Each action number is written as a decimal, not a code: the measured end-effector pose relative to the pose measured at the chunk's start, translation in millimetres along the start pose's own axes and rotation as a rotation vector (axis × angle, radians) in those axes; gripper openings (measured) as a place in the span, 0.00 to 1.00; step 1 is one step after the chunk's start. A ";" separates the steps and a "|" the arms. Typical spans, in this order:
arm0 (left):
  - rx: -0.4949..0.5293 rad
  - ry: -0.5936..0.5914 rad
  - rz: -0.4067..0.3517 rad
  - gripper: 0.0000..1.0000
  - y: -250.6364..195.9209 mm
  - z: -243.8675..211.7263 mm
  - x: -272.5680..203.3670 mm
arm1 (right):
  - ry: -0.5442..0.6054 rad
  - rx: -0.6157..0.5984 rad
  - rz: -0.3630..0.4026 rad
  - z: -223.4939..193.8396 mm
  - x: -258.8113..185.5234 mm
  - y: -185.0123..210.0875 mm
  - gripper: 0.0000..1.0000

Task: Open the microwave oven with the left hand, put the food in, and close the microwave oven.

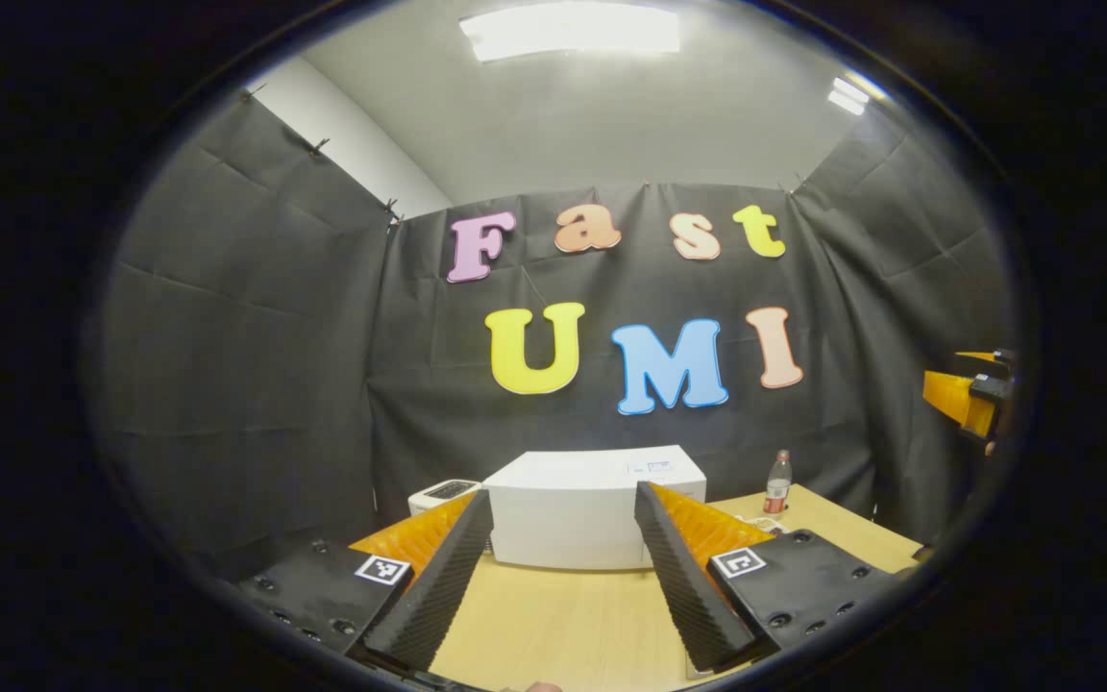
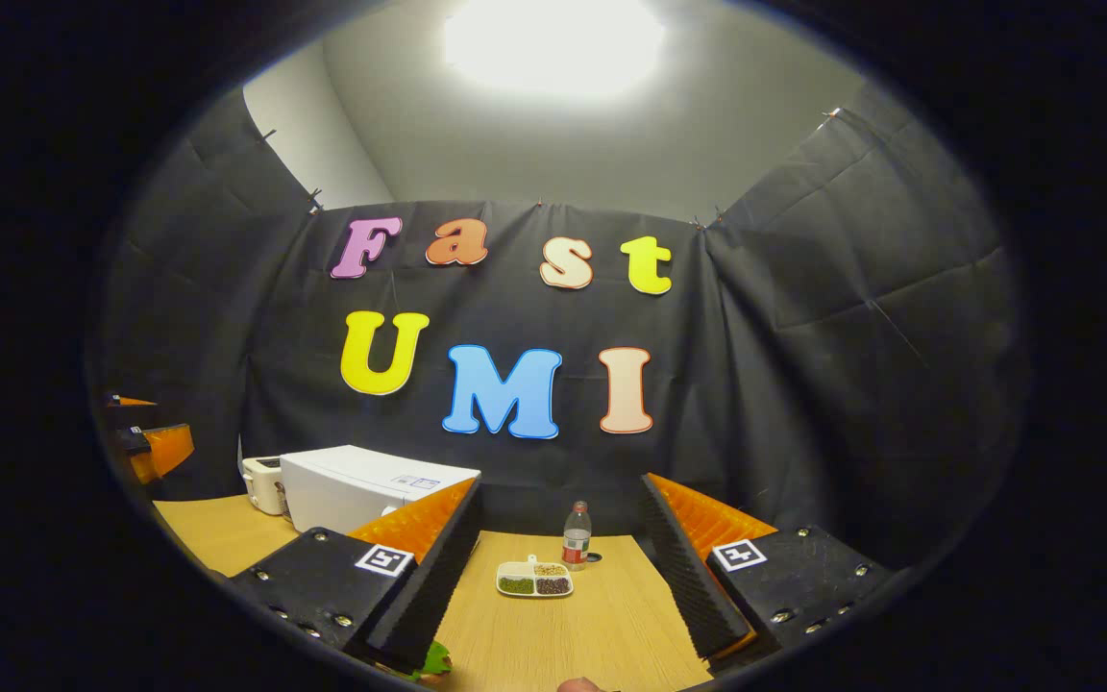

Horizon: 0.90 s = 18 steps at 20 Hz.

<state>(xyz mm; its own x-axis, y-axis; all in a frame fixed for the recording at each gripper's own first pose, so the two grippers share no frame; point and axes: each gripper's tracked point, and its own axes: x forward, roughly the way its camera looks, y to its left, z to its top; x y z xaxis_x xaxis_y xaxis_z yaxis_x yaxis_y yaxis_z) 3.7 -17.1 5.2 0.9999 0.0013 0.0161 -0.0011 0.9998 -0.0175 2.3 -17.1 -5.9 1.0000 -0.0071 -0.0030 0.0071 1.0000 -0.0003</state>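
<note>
A white microwave oven stands shut at the back of the wooden table, straight ahead in the left gripper view. My left gripper is open, held short of it with nothing between its fingers. In the right gripper view the microwave oven is at the left. A white divided dish of food lies on the table ahead of my open right gripper. The left gripper shows at that view's far left, and the right gripper at the left gripper view's far right.
A small white toaster stands left of the microwave oven. A clear bottle with a red label stands behind the dish, near the table's back edge. Something green peeks out by my right gripper's left finger. Black cloth walls close the booth.
</note>
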 end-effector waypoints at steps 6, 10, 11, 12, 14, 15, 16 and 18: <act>0.007 -0.023 -0.006 1.00 -24.3 9.3 5.2 | 0.008 0.024 0.026 -9.7 6.9 -7.3 0.97; 0.022 -0.042 0.010 0.93 -36.3 10.5 14.8 | -0.004 0.042 0.052 -13.7 13.8 -15.0 0.97; 0.020 -0.047 0.011 0.93 -40.2 10.7 18.9 | -0.009 0.044 0.048 -13.7 14.9 -18.1 0.97; 0.018 -0.043 0.010 0.93 -43.6 7.0 24.3 | -0.005 0.048 0.042 -16.5 17.0 -20.8 0.97; 0.010 -0.034 -0.003 0.98 -49.4 0.6 36.8 | 0.004 0.068 0.040 -18.1 18.3 -19.3 0.97; 0.009 -0.027 -0.008 0.98 -50.9 -4.0 45.3 | 0.006 0.069 0.040 -18.2 19.9 -17.8 0.97; 0.010 -0.017 -0.016 1.00 -52.3 -10.6 54.0 | 0.011 0.066 0.037 -20.2 22.5 -17.7 0.97; 0.005 -0.006 -0.038 1.00 -55.9 -20.9 76.4 | 0.015 0.071 0.023 -21.1 27.9 -14.8 0.97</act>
<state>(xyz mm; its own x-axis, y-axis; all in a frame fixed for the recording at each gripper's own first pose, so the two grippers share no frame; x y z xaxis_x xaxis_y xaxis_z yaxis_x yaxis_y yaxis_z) 80.5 -73.2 -13.5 0.9991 -0.0361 0.0228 0.0364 0.9993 -0.0120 30.1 -32.1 -27.1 0.9997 0.0167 -0.0174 -0.0154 0.9974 0.0711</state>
